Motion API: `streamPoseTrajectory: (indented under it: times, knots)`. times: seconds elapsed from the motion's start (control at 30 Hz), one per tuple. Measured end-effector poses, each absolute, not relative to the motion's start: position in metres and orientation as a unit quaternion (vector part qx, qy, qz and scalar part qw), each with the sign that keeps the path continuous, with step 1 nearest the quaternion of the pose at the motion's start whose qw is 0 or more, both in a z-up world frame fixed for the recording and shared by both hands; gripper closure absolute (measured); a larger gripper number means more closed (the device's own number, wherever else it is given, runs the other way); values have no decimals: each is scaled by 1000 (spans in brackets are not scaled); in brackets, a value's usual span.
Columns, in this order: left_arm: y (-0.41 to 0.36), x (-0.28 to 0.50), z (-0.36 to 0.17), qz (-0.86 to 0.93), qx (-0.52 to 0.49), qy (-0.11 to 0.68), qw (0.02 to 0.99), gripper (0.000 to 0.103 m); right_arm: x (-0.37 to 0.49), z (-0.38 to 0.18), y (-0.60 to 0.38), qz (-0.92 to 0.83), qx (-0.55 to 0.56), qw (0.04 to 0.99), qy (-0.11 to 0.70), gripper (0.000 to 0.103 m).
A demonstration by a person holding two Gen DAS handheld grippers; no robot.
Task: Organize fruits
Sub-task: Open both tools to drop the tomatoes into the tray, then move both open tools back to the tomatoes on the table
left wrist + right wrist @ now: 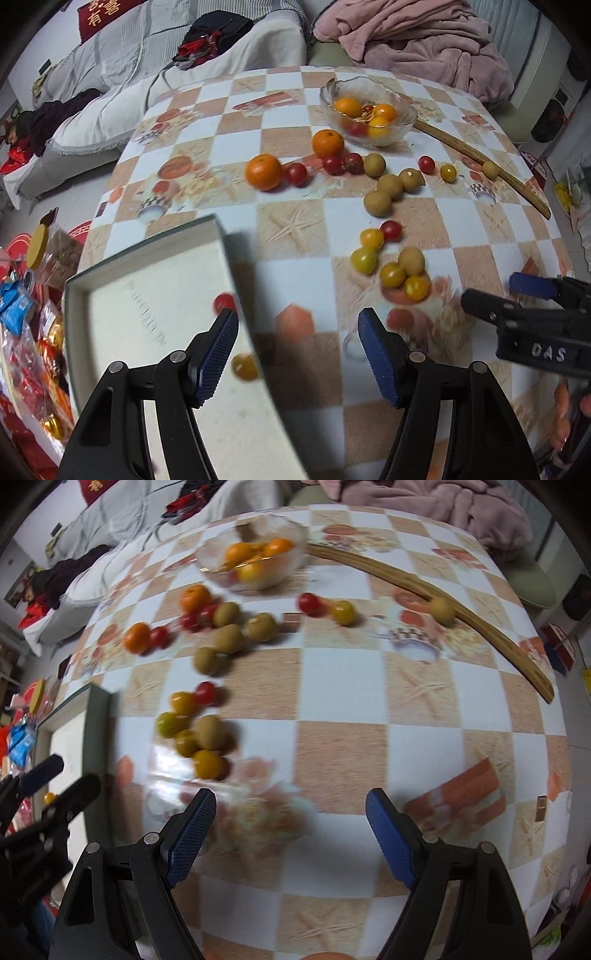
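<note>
Both grippers are empty: the left gripper [297,350] hangs with its blue-padded fingers spread over the edge of the shallow white cardboard box with a dark green rim [147,240], and the right gripper [291,834] has its fingers spread wide above bare checked tablecloth [340,686]. The sorting looks barely begun. In the left wrist view, the box at seven o'clock holds only one red cherry tomato [224,302] and one yellow cherry tomato [245,366], while the clear glass bowl [402,127] at one o'clock holds a few oranges and tomatoes. Most fruit is left loose: two mandarins [263,172], several tan round fruits [378,202], and a yellow tomato cluster [393,275] near centre.
</note>
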State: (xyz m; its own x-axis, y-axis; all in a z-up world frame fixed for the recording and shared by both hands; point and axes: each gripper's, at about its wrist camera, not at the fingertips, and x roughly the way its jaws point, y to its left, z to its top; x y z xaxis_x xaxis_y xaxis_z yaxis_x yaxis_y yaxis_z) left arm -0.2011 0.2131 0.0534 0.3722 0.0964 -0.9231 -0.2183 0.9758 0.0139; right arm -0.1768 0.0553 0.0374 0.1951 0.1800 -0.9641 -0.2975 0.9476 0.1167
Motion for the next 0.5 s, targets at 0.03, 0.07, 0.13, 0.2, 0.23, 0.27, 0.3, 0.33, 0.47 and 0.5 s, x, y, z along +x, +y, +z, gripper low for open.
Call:
streamPoseTrajectory:
  times: [0.03, 0.07, 0.13, 0.2, 0.23, 0.27, 0.3, 0.33, 0.47, 0.5]
  knots:
    - [212, -195, 49, 94, -56, 554, 825, 34, -173, 36, 51, 152, -46, 771, 616, 17]
    - [211, -188, 44, 93, -54, 558, 823, 34, -171, 35, 49, 151, -45, 771, 617, 17]
    - [209, -180, 35, 93, -46, 565, 818, 34, -168, 34, 44, 149, -42, 770, 619, 17]
    - [206, -175, 27, 87, -36, 574, 814, 34, -166, 32, 39, 148, -39, 770, 620, 17]
    - [205, -174, 25, 84, -34, 575, 813, 34, -165, 31, 38, 148, -38, 769, 621, 17]
    - [203, -172, 22, 78, -30, 578, 812, 34, -165, 30, 37, 148, -37, 769, 621, 17]
    - [201, -170, 19, 75, -26, 579, 811, 34, -165, 29, 36, 148, -37, 768, 622, 17]
    - [199, -168, 17, 71, -23, 581, 810, 34, -164, 27, 34, 147, -36, 767, 624, 17]
    - [193, -160, 8, 63, -20, 585, 809, 34, -160, 23, 33, 148, -37, 765, 625, 17]
    - [192, -158, 7, 63, -20, 584, 809, 34, -157, 23, 33, 149, -39, 766, 625, 17]
